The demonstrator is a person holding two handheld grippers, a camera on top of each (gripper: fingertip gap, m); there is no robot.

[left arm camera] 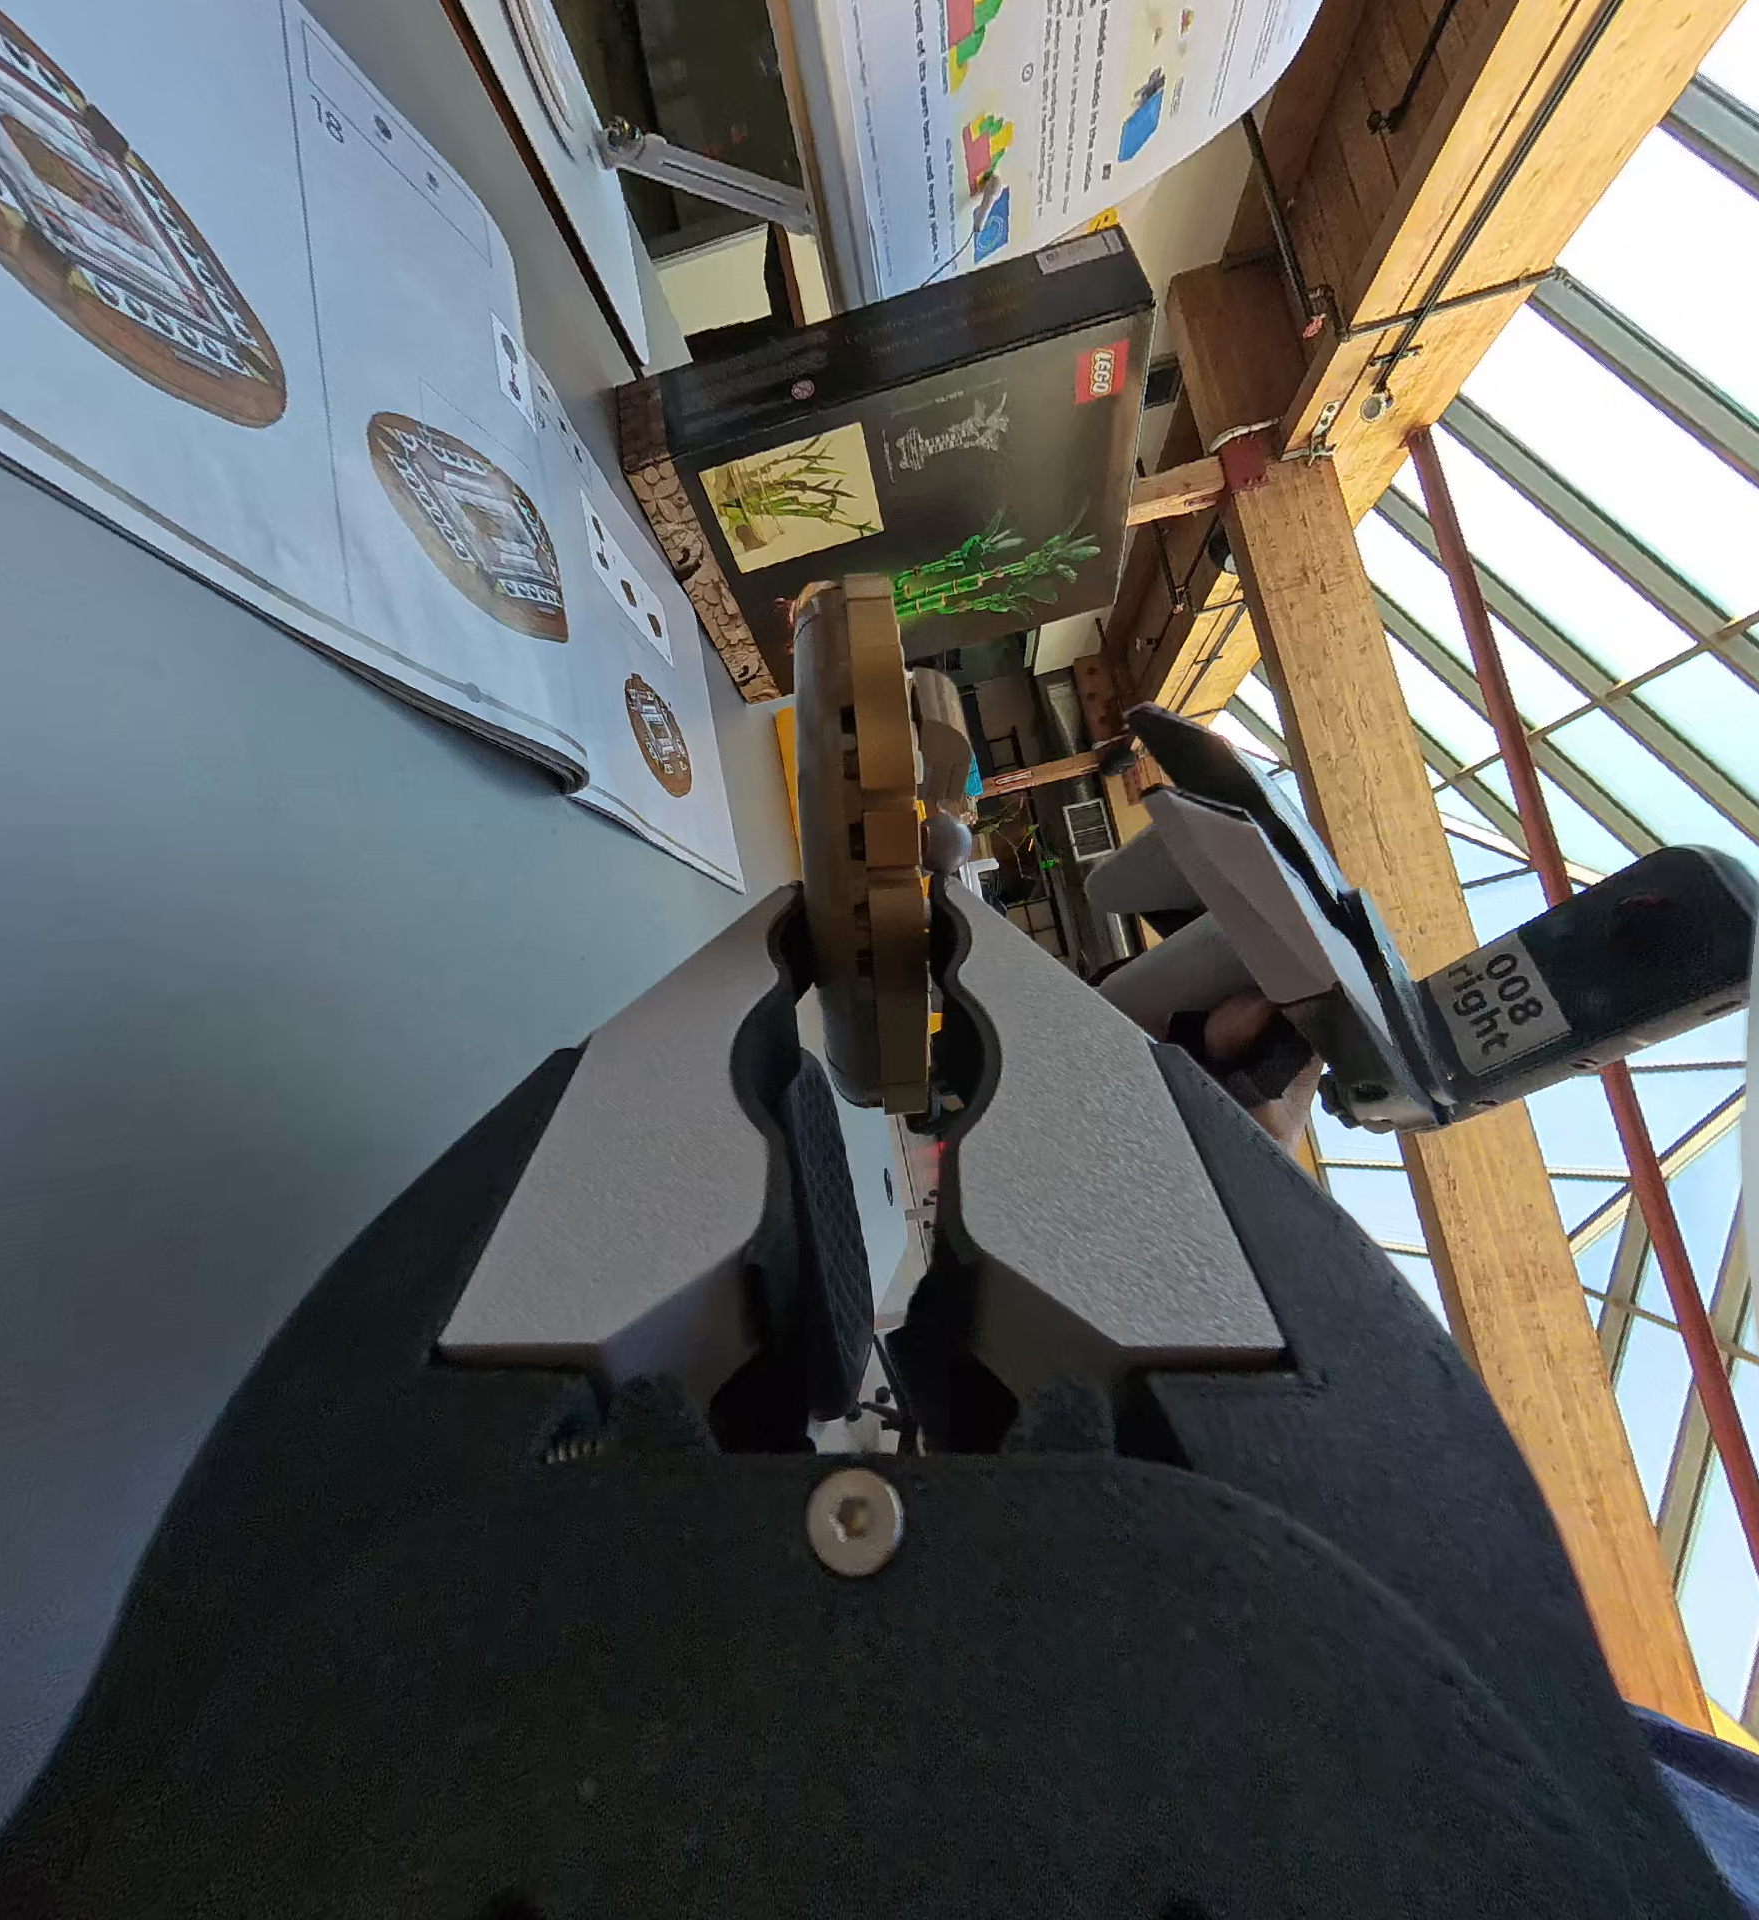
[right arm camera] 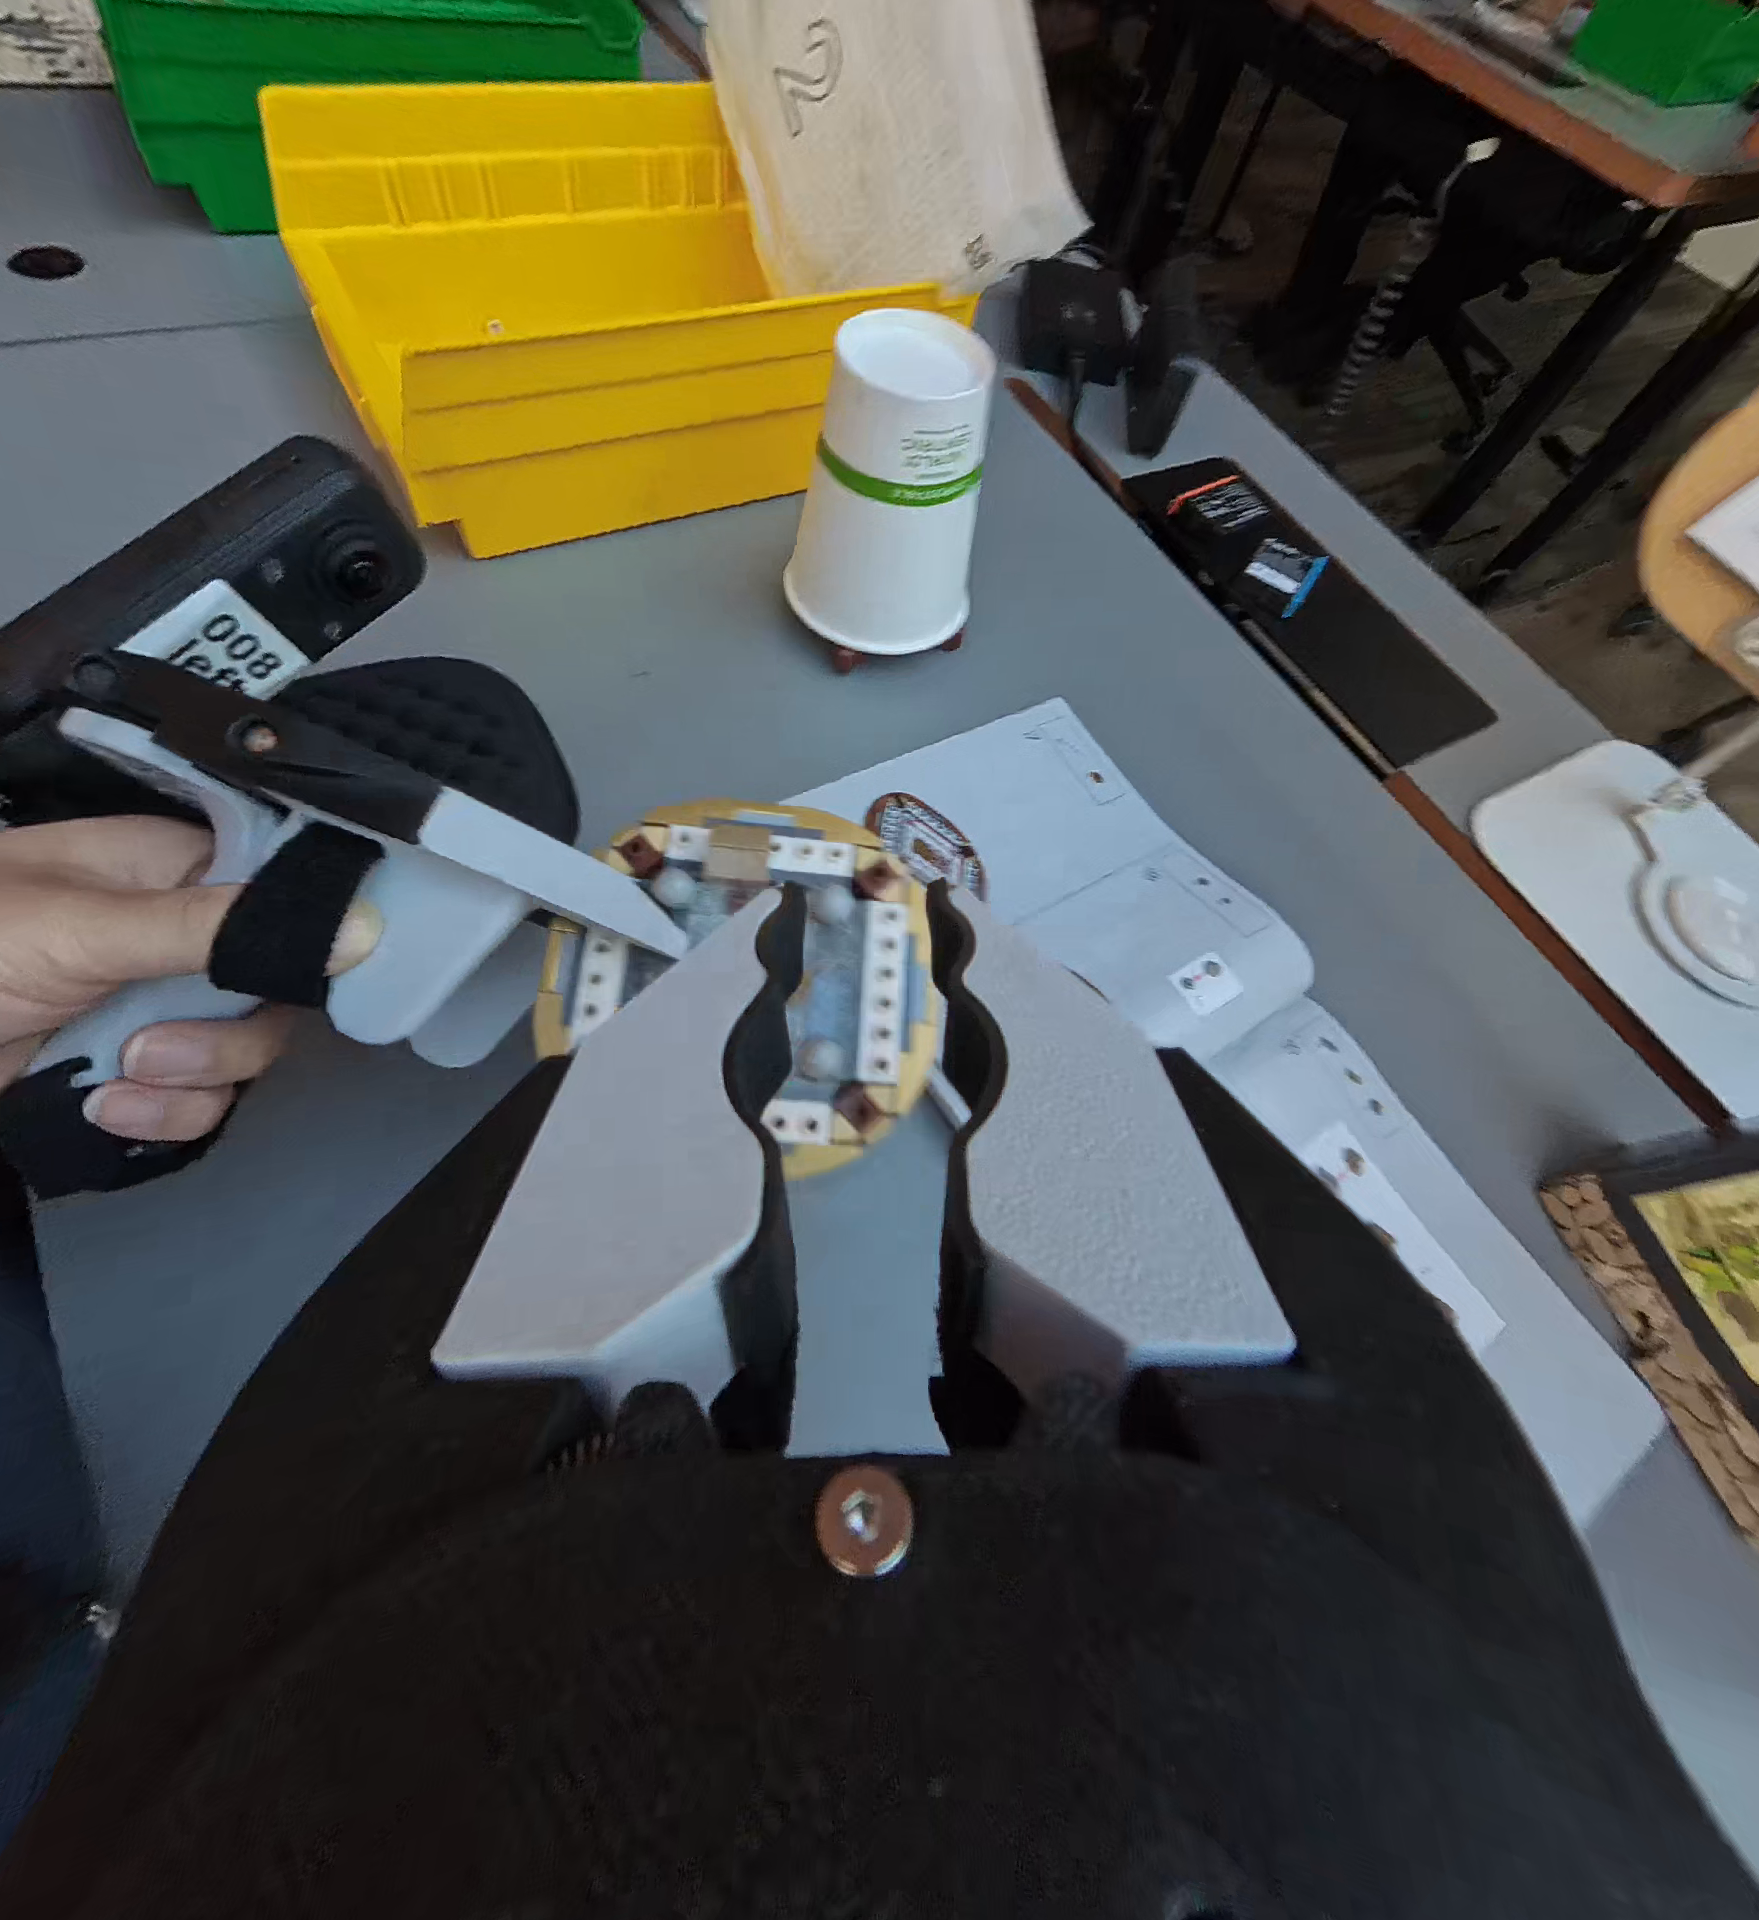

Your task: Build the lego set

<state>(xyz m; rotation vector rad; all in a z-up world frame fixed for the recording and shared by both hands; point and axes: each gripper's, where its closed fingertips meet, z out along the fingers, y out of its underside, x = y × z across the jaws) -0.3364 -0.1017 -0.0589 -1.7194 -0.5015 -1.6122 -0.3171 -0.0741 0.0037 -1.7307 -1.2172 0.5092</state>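
The round tan lego base carries white, grey and brown bricks and a few pale round studs on top. My left gripper is shut on its rim and holds it above the grey table; in the left wrist view the base shows edge-on. In the right wrist view the left gripper comes in from the left, held by a hand. My right gripper is open and empty, hovering just over the base's top face. It also shows at the right of the left wrist view.
An open instruction booklet lies under and right of the base. The black lego box stands behind it. A yellow bin, a green bin, an upturned white cup and a paper bag stand at the back. Some 7 cm of space lies between my two pairs of fingers.
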